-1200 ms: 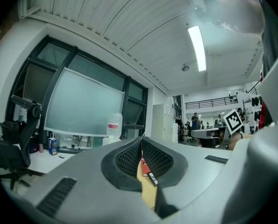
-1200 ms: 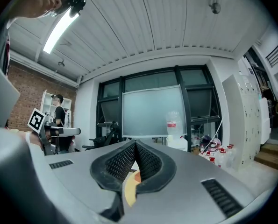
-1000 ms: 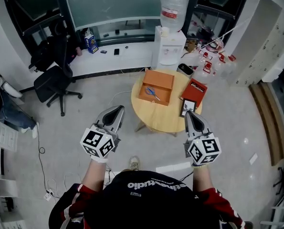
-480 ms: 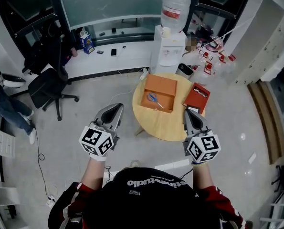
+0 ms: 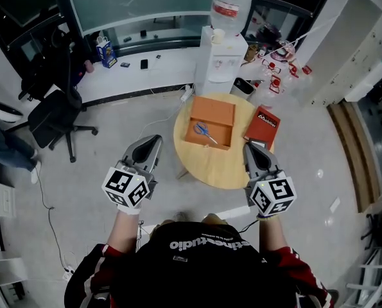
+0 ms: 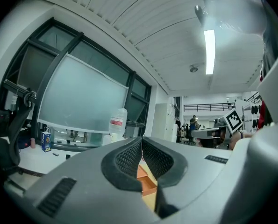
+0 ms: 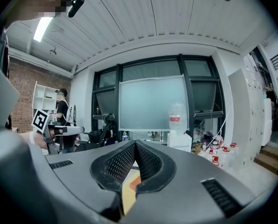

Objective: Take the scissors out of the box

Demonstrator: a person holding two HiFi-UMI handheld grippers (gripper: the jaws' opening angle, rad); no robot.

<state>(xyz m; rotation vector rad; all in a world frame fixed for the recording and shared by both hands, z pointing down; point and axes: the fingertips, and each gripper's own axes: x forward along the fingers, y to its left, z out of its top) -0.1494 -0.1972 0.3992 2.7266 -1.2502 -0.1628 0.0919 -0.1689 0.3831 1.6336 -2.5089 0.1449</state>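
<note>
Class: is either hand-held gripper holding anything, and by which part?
Nothing is held: the left hand-held gripper and right hand-held gripper are shut, empty; the scissors lie in the box.

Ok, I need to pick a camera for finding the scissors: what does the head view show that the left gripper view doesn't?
Only the head view: the scissors lying inside the orange box, and a red book beside it. Only the left gripper view: the left claw seen close up, tips together with nothing between them, and a ceiling light. Both: the water bottle, plus a sliver of the orange box and the table.
</note>
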